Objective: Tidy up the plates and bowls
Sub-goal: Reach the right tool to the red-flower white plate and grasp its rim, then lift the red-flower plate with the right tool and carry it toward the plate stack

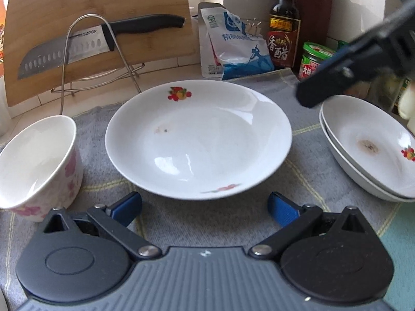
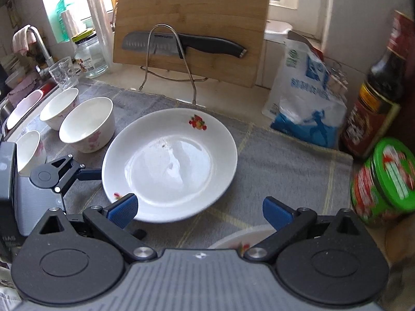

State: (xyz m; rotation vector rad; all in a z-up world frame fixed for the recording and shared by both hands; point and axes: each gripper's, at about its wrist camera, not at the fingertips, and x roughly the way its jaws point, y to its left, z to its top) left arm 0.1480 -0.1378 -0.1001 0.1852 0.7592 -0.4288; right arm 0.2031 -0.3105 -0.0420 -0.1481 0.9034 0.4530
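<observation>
A white deep plate with fruit prints (image 1: 198, 140) lies on the grey cloth (image 1: 306, 153); it also shows in the right wrist view (image 2: 170, 165). My left gripper (image 1: 205, 208) is open and empty, just in front of the plate's near rim; it also shows in the right wrist view (image 2: 85, 175). My right gripper (image 2: 199, 212) is open and empty, above the cloth near the plate's near right edge; one of its fingers (image 1: 337, 75) hangs over a stack of two plates (image 1: 371, 145). A white bowl with pink flowers (image 1: 36, 165) stands left of the plate. Several such bowls (image 2: 87, 124) stand at the left.
A bamboo cutting board (image 1: 98, 13) with a knife (image 1: 77, 46) rests in a wire rack (image 1: 96, 51) behind the plate. A salt bag (image 1: 233, 44), a vinegar bottle (image 1: 284, 23) and a green-lidded jar (image 2: 384, 181) stand at the back right. A sink with a tap (image 2: 39, 44) is at the left.
</observation>
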